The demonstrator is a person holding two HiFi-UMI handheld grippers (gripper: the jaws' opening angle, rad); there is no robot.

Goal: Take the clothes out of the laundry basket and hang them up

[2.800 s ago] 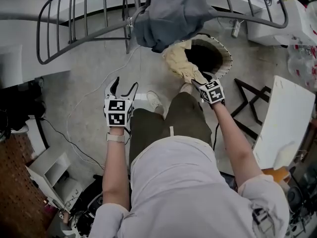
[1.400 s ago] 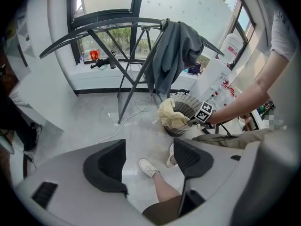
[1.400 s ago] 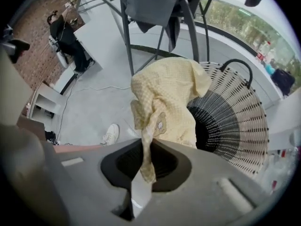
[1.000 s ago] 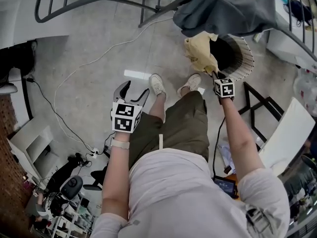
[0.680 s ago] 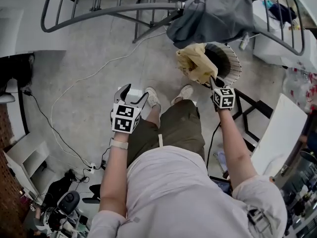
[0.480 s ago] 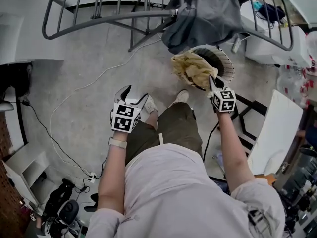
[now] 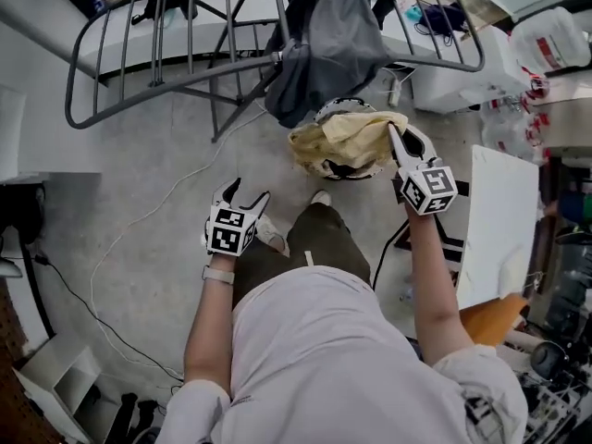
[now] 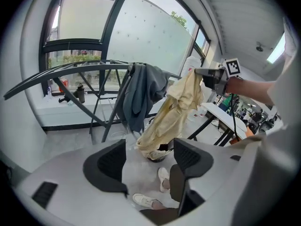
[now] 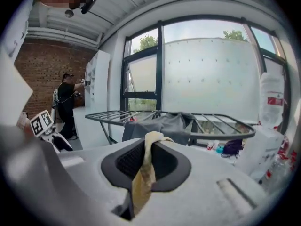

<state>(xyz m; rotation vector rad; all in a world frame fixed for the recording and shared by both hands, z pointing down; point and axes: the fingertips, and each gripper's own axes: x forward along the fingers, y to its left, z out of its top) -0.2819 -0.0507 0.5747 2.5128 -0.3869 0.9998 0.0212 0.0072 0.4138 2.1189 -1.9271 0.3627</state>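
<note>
From your head camera, your right gripper is raised in front of you with the yellow garment pinched at its tip. The cloth droops over the laundry basket, which sits on the floor by the drying rack. A grey garment hangs on that rack, just behind the yellow one. Your left gripper sits lower on your left, well apart from the cloth.

In the left gripper view your jaws stand wide with nothing between the pads, only floor and your shoes beyond them. The yellow garment hangs from the right gripper down towards the basket.

In the right gripper view the jaws are nearly together, clamped on a fold of the yellow garment that trails down between them, with the rack and grey garment ahead
</note>
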